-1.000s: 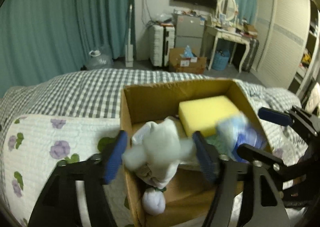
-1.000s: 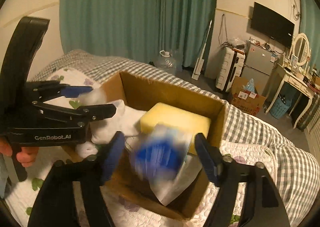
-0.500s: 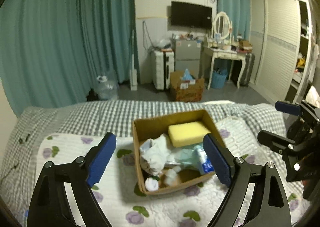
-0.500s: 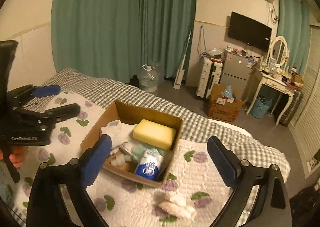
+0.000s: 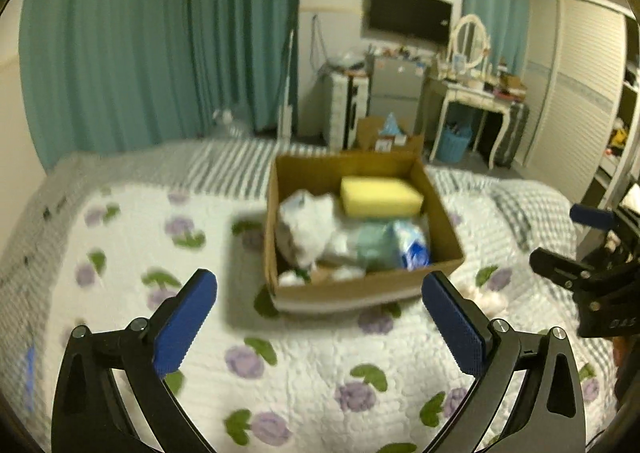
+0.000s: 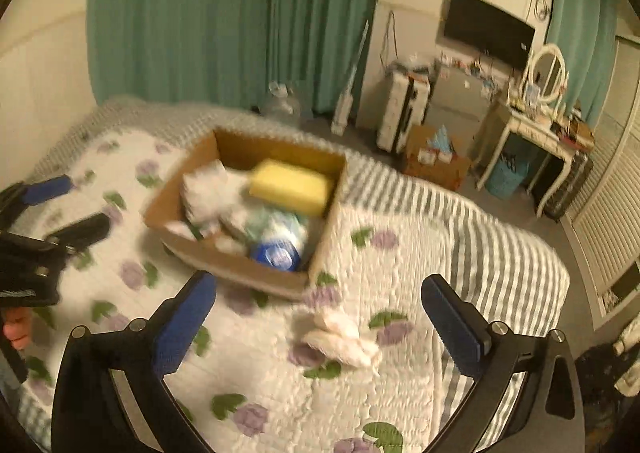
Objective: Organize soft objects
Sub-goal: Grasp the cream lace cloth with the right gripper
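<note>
A cardboard box (image 5: 360, 289) (image 6: 240, 265) sits on the bed. It holds a yellow sponge (image 5: 380, 195) (image 6: 292, 185), white soft items (image 5: 308, 221) (image 6: 208, 193), a pale green bundle (image 5: 372, 249) and a blue-and-white pack (image 5: 414, 249) (image 6: 278, 253). A small white soft item (image 6: 340, 337) lies on the quilt just right of the box; part of it shows in the left wrist view (image 5: 486, 299). My left gripper (image 5: 320, 317) is open and empty, short of the box. My right gripper (image 6: 320, 317) is open and empty above the white item.
The bed has a white quilt with purple flowers (image 5: 160, 253) over a grey checked blanket (image 6: 500, 245). Beyond the bed are teal curtains (image 5: 160, 45), a suitcase (image 6: 402, 109), a floor box (image 6: 436, 161) and a dressing table (image 6: 532, 133).
Both grippers let go of their soft items into the box, opened wide and pulled back. Since half a second ago both cameras have dipped closer to the bed.
</note>
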`<state>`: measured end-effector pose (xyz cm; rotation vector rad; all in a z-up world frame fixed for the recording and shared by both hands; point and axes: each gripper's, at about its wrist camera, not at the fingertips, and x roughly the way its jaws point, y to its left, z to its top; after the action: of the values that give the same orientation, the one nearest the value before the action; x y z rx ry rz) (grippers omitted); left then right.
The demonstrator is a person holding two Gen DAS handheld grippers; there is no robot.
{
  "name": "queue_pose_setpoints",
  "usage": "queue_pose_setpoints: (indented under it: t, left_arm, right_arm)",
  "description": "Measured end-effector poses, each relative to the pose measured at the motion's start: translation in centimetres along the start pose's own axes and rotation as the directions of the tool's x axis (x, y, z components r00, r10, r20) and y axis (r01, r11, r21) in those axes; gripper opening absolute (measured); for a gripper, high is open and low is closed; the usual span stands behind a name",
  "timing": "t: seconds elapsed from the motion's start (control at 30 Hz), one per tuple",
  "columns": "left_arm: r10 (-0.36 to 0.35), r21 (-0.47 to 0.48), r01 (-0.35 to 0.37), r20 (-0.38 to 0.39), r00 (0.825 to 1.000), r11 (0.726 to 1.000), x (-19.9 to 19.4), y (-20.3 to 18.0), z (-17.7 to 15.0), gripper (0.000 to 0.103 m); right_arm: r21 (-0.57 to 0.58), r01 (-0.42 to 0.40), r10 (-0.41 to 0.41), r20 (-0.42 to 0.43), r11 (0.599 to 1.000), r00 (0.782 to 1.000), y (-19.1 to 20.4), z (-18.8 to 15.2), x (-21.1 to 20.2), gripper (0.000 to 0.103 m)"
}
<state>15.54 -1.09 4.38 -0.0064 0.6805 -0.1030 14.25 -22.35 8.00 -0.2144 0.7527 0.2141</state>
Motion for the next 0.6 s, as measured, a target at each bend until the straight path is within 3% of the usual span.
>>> queue_pose_setpoints:
  t: [0.17,0.33,0.4,0.53,0.6]
  left_arm:
    - [0.031,-0.048,-0.034,-0.062,0.998,0.998,5.3,0.1,-2.2,0.103]
    - [0.066,-0.059,-0.074,-0.128,0.99,0.996,9.2,1.2,-5.6,0.103]
    - [0.072,-0.081,-0.087,-0.171,0.983,0.993,10.4,2.0,-6.9,0.103]
    - [0.045,-0.151,-0.087,-0.26,0.964,0.985,12.0,2.8,-8.3,0.103]
    - [0.065,-0.126,-0.1,-0.254,0.965,0.987,11.8,2.3,-8.5,0.103]
  right_arm:
    - [0.065,0.016,-0.008,-0.122,0.998,0.992,-1.2,-2.4,6.9,0.101]
    - [0.08,0.081,-0.062,-0.222,0.993,0.973,-1.3,-6.3,14.0,0.095]
    - [0.082,0.104,-0.079,-0.261,0.991,0.962,-1.4,-7.8,15.7,0.083]
    - [0.047,0.143,-0.125,-0.28,0.989,0.952,-1.0,-8.5,16.5,0.075]
    - [0.043,0.131,-0.115,-0.27,0.99,0.956,-0.8,-8.5,16.3,0.048]
